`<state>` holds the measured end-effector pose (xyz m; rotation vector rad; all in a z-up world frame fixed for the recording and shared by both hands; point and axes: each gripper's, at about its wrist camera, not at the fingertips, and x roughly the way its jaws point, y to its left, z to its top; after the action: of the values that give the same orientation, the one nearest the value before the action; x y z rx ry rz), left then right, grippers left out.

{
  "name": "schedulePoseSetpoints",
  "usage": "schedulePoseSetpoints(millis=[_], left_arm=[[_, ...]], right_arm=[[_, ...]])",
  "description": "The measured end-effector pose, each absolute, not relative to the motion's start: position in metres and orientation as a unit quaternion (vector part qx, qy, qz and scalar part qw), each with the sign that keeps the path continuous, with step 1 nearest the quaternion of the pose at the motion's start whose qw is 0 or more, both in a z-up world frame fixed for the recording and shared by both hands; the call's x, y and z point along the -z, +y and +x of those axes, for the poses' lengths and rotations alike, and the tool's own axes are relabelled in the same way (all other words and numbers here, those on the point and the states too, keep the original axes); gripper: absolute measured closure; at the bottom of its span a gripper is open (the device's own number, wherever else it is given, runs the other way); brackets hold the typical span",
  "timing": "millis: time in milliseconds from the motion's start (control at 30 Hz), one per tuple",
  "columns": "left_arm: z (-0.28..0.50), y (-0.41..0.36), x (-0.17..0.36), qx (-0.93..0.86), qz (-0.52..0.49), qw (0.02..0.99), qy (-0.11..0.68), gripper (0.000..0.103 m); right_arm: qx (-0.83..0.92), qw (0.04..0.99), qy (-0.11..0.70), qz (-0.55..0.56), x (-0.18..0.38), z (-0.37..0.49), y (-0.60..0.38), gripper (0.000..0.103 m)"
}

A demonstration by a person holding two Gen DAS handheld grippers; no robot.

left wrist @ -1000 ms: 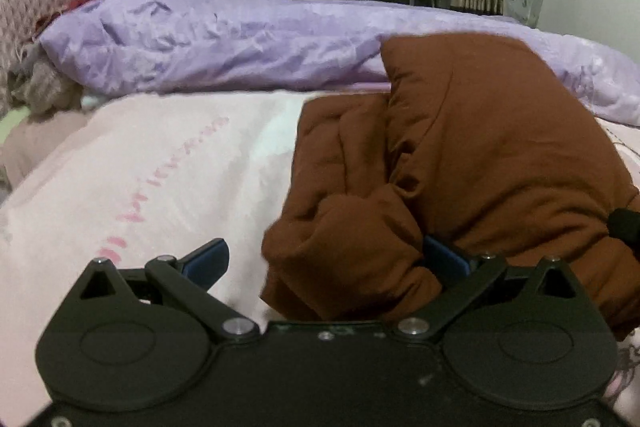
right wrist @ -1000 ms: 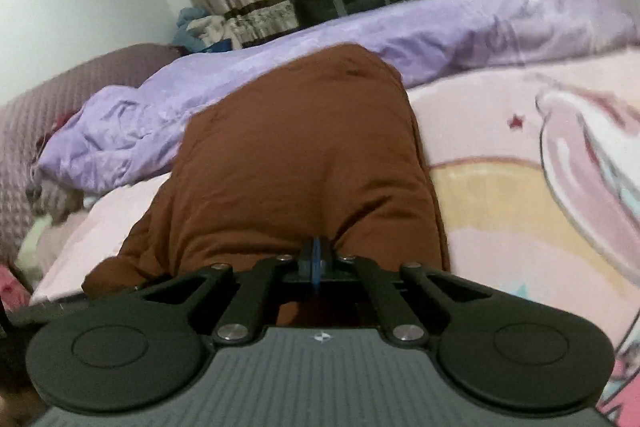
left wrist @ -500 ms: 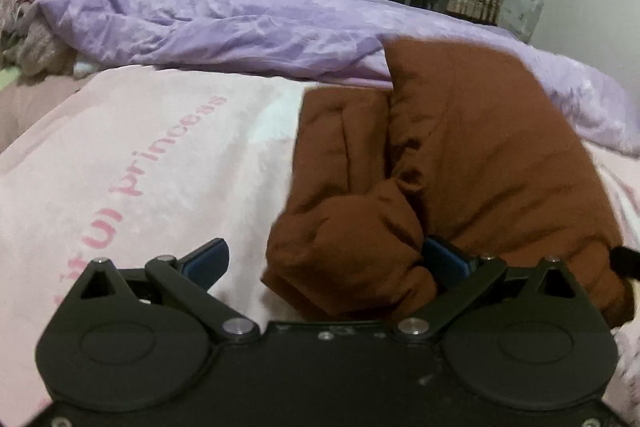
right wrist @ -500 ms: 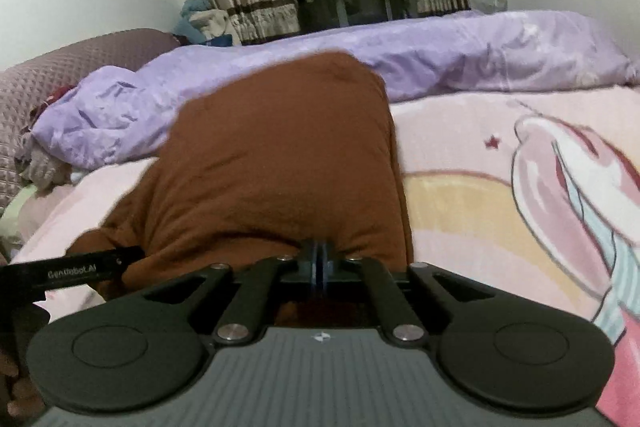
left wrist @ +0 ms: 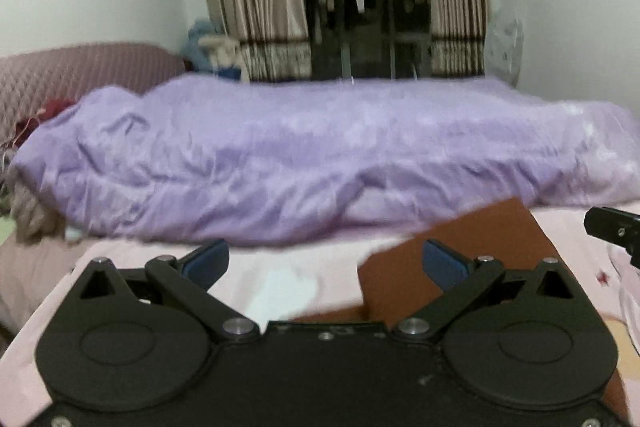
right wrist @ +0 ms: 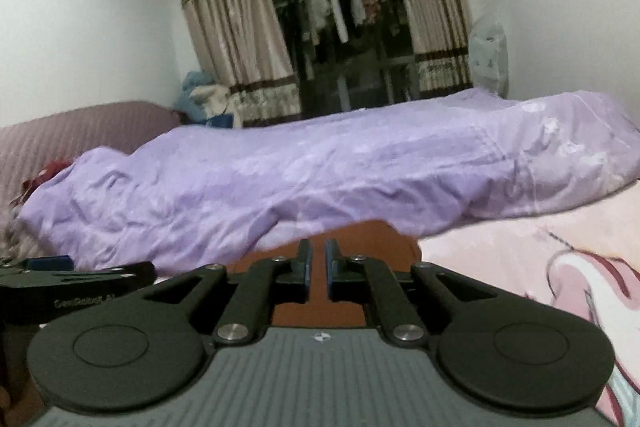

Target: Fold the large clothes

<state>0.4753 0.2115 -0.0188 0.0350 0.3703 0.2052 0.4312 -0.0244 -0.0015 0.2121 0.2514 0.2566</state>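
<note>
Purple duvet point(left wrist: 320, 163) ridge blocking ahead, open pink sheet point(right wrist: 500, 251) right of brown garment point(right wrist: 360, 239)

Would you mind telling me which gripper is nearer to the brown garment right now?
Right. The right gripper sits centred directly over the brown garment; the left gripper is wide open, with cloth only by its right finger.

Your left gripper point(left wrist: 326, 263) is matt black plastic with bright metal pivot pins. The brown garment point(left wrist: 472, 251) looks like soft, matt cloth; the purple quilt point(right wrist: 320, 179) has crinkled, faintly shiny fabric.
</note>
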Motion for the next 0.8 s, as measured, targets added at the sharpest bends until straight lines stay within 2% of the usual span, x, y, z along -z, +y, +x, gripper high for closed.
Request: schedulePoseSetpoints(millis=[133,200,233,300,367,400,567,667,733,800], left_arm=[[0.521,0.221,0.082,-0.089,0.004,0.967,0.240,0.000],[0.530,0.229,0.127,-0.068,-0.029,0.958,0.278,0.000],[0.526,0.238,0.136,-0.062,-0.059,0.957,0.278,0.000],[0.521,0.257,0.127,-0.050,-0.112,0.957,0.263,0.000],[0.531,0.257,0.118,-0.047,-0.100,0.949,0.295,0.000],[0.532,0.252,0.109,-0.054,-0.081,0.949,0.300,0.000],[0.526,0.221,0.050,-0.079,0.014,0.979,0.185,0.000],[0.560,0.213,0.072,-0.071,0.038,0.967,0.243,0.000],[0.583,0.215,0.110,-0.077,0.042,0.948,0.305,0.000],[0.588,0.226,0.133,-0.076,-0.006,0.943,0.324,0.000]], right_arm=[[-0.118,0.975,0.171,0.081,0.055,0.481,-0.012,0.096],[-0.112,0.964,0.227,0.086,0.101,0.500,-0.008,0.102],[-0.116,0.961,0.230,0.098,0.105,0.501,-0.012,0.102],[-0.128,0.960,0.221,0.112,0.096,0.499,-0.018,0.102],[-0.130,0.957,0.234,0.116,0.093,0.502,-0.019,0.101],[-0.134,0.954,0.237,0.124,0.088,0.503,-0.022,0.097],[-0.129,0.968,0.163,0.143,0.028,0.501,-0.028,0.094],[-0.107,0.974,0.170,0.109,0.029,0.528,-0.016,0.094],[-0.095,0.964,0.225,0.104,0.063,0.557,-0.009,0.094],[-0.101,0.944,0.285,0.136,0.100,0.578,-0.012,0.096]])
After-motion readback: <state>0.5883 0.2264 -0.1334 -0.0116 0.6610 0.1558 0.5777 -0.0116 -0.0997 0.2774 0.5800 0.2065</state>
